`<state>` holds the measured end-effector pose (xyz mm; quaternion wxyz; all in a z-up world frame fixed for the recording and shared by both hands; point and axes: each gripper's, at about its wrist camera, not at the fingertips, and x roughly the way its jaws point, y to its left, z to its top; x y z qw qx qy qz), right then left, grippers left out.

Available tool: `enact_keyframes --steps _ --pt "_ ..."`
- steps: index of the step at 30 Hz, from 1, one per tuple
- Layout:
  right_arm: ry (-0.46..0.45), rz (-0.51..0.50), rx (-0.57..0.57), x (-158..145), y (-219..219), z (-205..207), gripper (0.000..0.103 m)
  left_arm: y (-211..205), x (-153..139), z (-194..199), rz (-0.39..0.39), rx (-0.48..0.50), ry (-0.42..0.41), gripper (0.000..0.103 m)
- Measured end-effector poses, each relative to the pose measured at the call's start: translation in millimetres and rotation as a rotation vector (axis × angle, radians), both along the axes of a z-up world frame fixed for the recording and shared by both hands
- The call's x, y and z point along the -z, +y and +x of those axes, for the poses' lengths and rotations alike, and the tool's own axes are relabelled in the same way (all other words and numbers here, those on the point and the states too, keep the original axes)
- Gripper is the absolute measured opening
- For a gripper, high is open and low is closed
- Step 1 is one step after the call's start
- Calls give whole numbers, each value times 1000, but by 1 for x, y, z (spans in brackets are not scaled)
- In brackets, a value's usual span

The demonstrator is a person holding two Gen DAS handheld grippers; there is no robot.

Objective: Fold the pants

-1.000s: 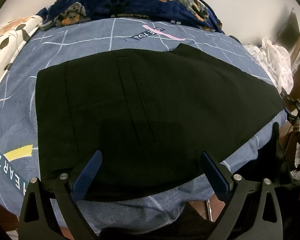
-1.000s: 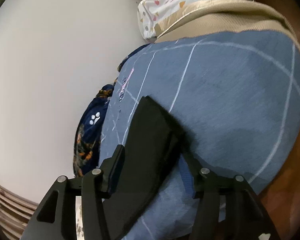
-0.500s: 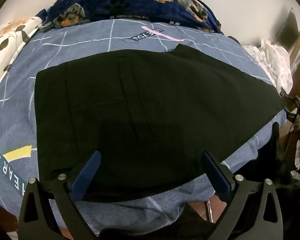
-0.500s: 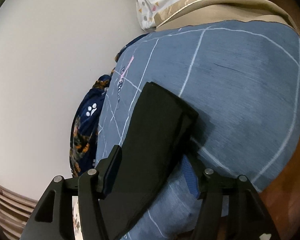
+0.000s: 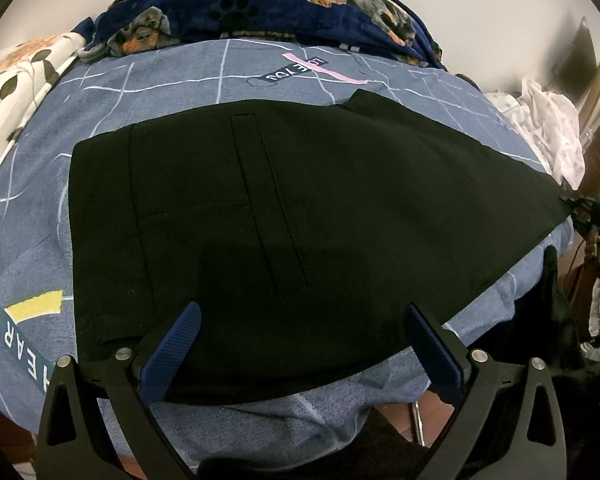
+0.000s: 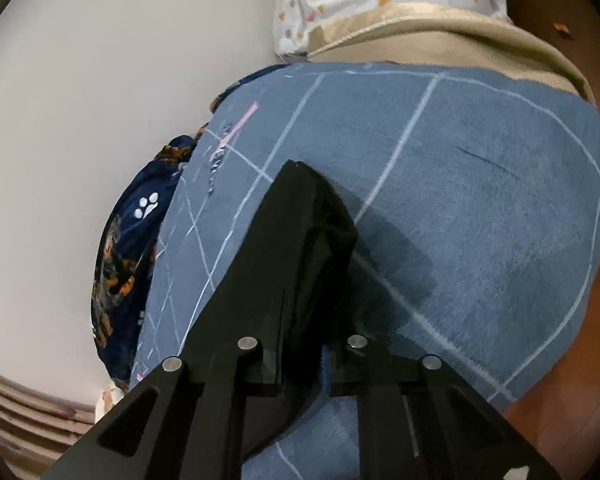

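Lay across a bed (image 5: 100,92) dressed in a blue cover with thin white grid lines: black pants (image 5: 300,216), spread flat and wide, waistband end toward the left of the left wrist view, legs running off to the right edge of the mattress. Heaped at the far side against the pale wall: a navy blanket (image 5: 260,4) printed with dogs and paw marks. Piled off to the right: white crumpled cloth (image 5: 552,128).

Hovered at the near edge of the pants: the left tool (image 5: 300,320), spread wide apart, blue-padded fingers (image 5: 172,352) to either side of the fabric's near hem, gripping nothing. Sat between and ahead of those fingers: the flat black cloth, with a long stitched pocket seam running away from the tool.

Clamped at the leg end: the right tool (image 6: 300,360), drawn together on a bunched edge of the pants (image 6: 292,248), layers of black fabric standing up out of the pinch and tapering to a point over the blue cover. Cast just to the right of that raised edge: a dark shadow on the bed (image 6: 500,200). Showed beyond the cover's far border: a beige mattress edge (image 6: 440,40).
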<state>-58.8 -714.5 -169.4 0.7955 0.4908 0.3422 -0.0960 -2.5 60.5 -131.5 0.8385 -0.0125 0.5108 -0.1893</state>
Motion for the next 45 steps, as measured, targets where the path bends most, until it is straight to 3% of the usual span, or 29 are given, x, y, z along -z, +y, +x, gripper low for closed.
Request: enact_keyframes --steps 11,24,45 --pt "45 -270 -126 -56 58 33 13 0 0 1 -2 -1 0 101" --pt "83 -487 -267 -79 134 55 13 0 -1 1 -5 -1 -1 101" --pt "119 -541 -378 -69 186 63 13 -1 -2 1 -2 0 -3 101"
